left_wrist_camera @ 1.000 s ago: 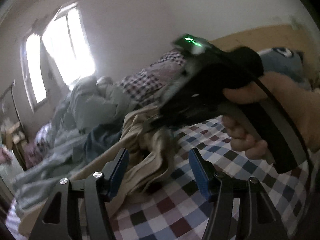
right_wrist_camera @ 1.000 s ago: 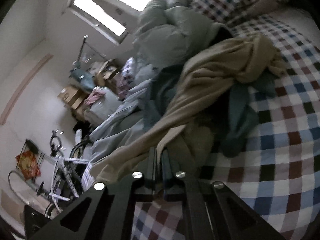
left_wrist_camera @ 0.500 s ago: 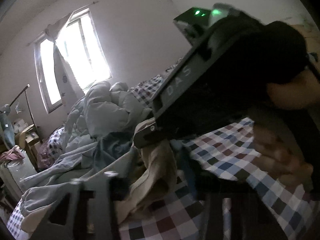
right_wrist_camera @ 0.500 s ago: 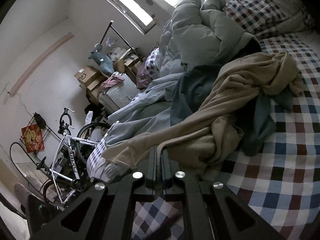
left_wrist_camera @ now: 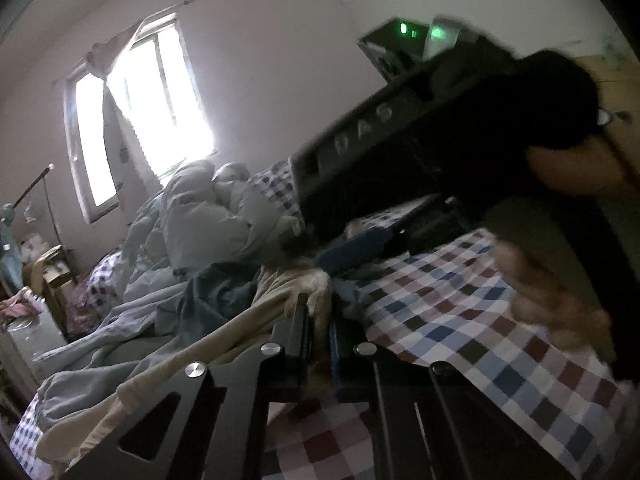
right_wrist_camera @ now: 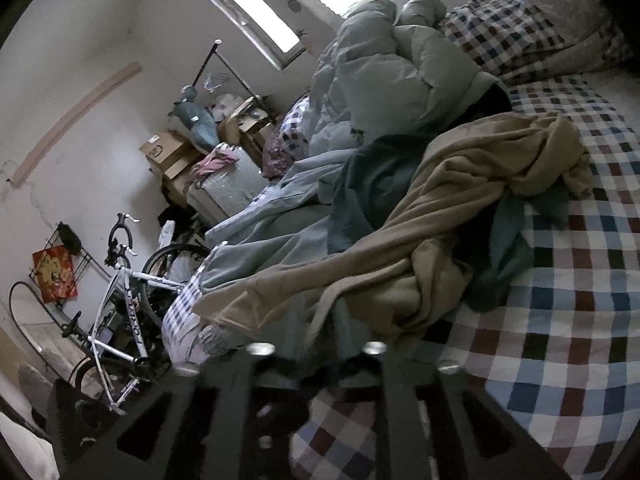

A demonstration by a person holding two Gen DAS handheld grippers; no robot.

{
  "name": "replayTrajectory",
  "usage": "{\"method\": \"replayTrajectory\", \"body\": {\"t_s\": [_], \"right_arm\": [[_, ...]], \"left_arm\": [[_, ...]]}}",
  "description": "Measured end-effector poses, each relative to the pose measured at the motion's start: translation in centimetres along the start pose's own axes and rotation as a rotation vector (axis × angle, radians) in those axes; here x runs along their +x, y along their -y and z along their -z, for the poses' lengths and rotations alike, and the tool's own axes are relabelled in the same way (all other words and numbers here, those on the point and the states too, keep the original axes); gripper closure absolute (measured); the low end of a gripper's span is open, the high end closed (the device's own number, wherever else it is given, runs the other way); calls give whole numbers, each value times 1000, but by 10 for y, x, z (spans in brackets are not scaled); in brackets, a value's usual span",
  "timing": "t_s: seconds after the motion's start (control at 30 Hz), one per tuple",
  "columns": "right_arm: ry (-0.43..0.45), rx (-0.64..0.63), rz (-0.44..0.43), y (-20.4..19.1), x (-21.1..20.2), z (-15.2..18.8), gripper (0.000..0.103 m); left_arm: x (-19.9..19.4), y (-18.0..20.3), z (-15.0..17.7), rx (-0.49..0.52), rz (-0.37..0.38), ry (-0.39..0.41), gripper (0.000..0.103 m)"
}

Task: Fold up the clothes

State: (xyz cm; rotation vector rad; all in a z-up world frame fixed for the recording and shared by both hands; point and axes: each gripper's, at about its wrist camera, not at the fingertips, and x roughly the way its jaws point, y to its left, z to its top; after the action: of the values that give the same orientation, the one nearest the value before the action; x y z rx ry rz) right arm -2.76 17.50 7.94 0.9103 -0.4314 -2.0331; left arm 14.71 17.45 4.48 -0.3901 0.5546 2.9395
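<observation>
1. Beige cloth sat pinched between the closed fingers of the left gripper [left_wrist_camera: 319, 332], a thin fold of the beige garment [left_wrist_camera: 224, 332] running off toward 8 o'clock.
2. Motion blur hid the fingers of the right gripper [right_wrist_camera: 320, 320]; I cannot tell whether they were parted or closed.
3. From that gripper, the garment lay heaped toward 1 o'clock on the checked bedsheet [right_wrist_camera: 560, 320], tangled with a teal garment [right_wrist_camera: 372, 184].
4. It looked soft, limp and fairly light, likely to sag and drag its neighbour along.
5. A hem or a corner at the edge would probably give the surest hold, away from the tangle.
6. A grey-green duvet [right_wrist_camera: 392, 64] was bunched at 12 o'clock.
</observation>
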Motion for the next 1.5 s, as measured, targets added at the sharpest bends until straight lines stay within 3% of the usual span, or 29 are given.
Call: {"method": "replayTrajectory", "body": {"t_s": [0.07, 0.3, 0.43, 0.83, 0.93, 0.97, 1.0, 1.03, 1.07, 1.1, 1.23, 1.5], "right_arm": [[44, 24, 14, 6, -13, -5, 49], [117, 129, 128, 49, -44, -14, 48], [112, 189, 164, 66, -46, -13, 48], [-41, 77, 280, 49, 13, -5, 48], [-64, 59, 312, 51, 28, -1, 48], [-69, 52, 322, 51, 32, 0, 50], [-71, 44, 329, 51, 35, 1, 59], [-70, 40, 340, 51, 36, 1, 69], [-69, 36, 352, 51, 38, 1, 89], [-64, 35, 351, 51, 37, 0, 94], [-13, 62, 331, 51, 28, -3, 96], [238, 158, 251, 53, -41, -22, 97]], "left_arm": [[-7, 0, -1, 9, 21, 12, 97], [-37, -15, -12, -20, 95, 82, 97], [-57, -12, -18, -5, 157, 129, 97], [-75, 17, -14, 94, 297, 122, 98], [-76, 18, -12, 110, 300, 114, 98], [-76, 18, -11, 113, 298, 111, 98], [-76, 17, -10, 117, 297, 109, 98], [-76, 17, -9, 121, 295, 106, 98], [-76, 16, -8, 125, 294, 104, 98], [-76, 16, -8, 128, 292, 101, 98], [-75, 10, -6, 128, 274, 101, 98], [-71, -6, -4, 100, 225, 96, 97]]}}
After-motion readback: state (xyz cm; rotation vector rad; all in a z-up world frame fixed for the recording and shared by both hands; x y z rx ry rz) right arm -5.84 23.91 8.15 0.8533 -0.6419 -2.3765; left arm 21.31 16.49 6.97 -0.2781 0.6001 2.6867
